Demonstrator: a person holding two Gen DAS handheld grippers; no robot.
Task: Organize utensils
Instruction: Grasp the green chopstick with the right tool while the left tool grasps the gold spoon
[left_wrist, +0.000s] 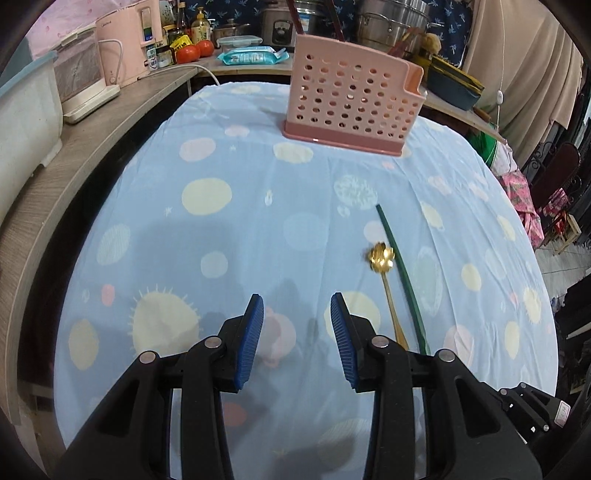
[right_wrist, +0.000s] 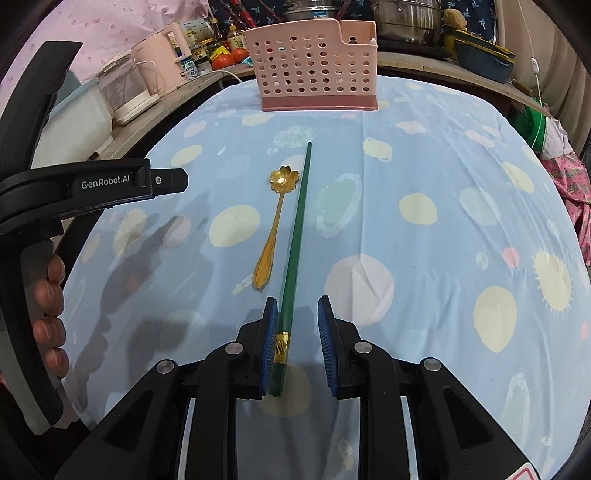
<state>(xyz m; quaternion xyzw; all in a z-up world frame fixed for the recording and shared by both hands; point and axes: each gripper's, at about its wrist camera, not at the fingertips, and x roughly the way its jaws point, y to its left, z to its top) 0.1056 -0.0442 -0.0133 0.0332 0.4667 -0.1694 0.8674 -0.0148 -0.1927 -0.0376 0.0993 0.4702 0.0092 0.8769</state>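
A pink perforated utensil holder (left_wrist: 351, 96) (right_wrist: 314, 70) stands upright at the far side of the table. On the cloth lie a gold spoon with a flower-shaped bowl (left_wrist: 382, 254) (right_wrist: 277, 221) and, beside it on the right, a long green chopstick (left_wrist: 403, 275) (right_wrist: 299, 218). My right gripper (right_wrist: 298, 298) is open over the chopstick's near end. The stick runs between the jaws close to the left pad, and the right pad stands clear of it. My left gripper (left_wrist: 296, 295) is open and holds nothing, with the spoon and chopstick to its right.
A blue dotted cloth (left_wrist: 221, 240) covers the round table. A wooden counter (left_wrist: 110, 122) curves along the left and back, carrying a pink kettle (left_wrist: 125, 40), tomatoes (left_wrist: 194, 50), bottles, a wipes pack and steel pots. In the right wrist view a person's hand (right_wrist: 50, 295) holds the left gripper's handle.
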